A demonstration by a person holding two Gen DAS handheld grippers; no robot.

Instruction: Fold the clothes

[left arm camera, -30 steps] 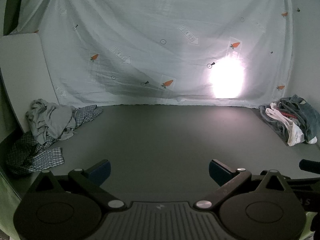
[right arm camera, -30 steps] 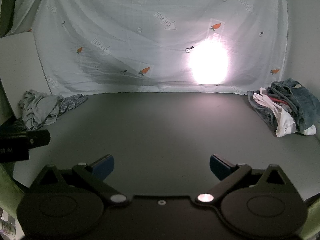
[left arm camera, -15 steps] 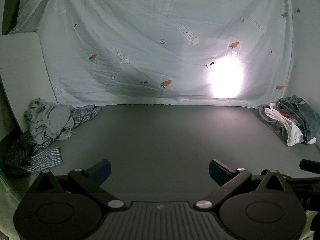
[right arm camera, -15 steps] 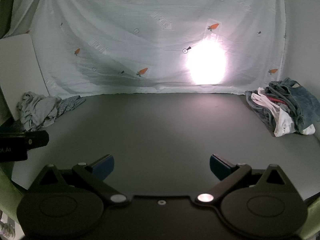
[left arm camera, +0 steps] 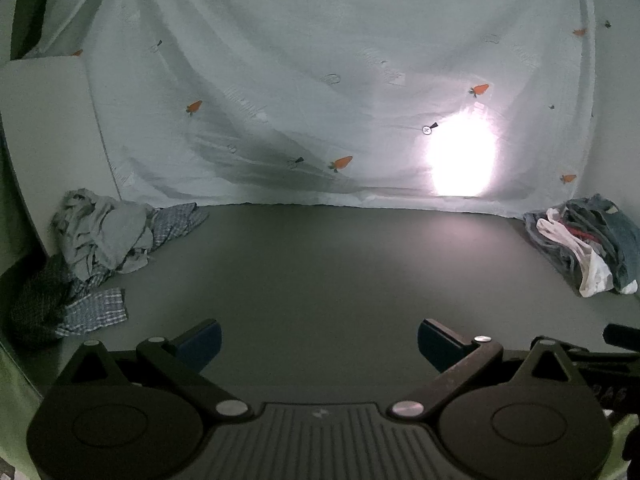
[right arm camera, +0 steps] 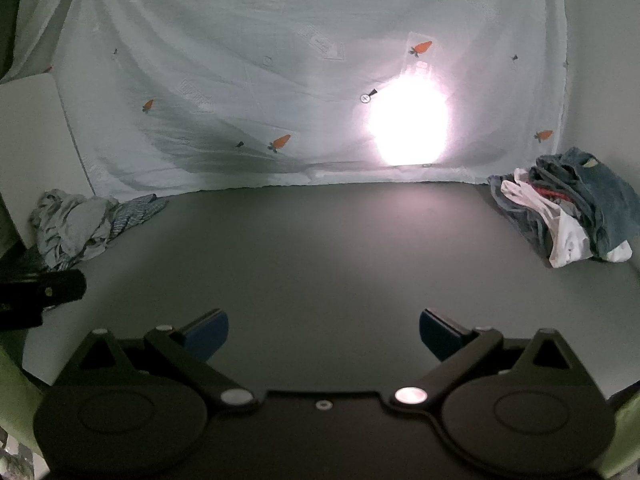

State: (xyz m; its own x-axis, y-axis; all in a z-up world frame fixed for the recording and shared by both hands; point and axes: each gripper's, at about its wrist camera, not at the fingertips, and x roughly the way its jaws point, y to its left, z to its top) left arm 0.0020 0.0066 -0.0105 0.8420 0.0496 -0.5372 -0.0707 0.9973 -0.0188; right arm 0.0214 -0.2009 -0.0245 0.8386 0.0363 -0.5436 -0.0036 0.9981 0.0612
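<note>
A crumpled pile of unfolded clothes (left arm camera: 100, 236), grey cloth over blue checked fabric, lies at the table's far left; it also shows in the right wrist view (right arm camera: 80, 220). A stack of clothes (left arm camera: 588, 244) with denim and white pieces sits at the far right, also in the right wrist view (right arm camera: 568, 208). My left gripper (left arm camera: 319, 342) is open and empty over the near table. My right gripper (right arm camera: 323, 334) is open and empty too. Both are well short of either pile.
The dark grey table (left arm camera: 340, 272) stretches between the piles. A pale carrot-print sheet (left arm camera: 320, 80) hangs behind it with a bright light spot (left arm camera: 460, 160). A white board (left arm camera: 44, 140) stands at the left.
Both views have shifted slightly; the left pile sits a little nearer in the left wrist view. Both grippers stay open and empty.
</note>
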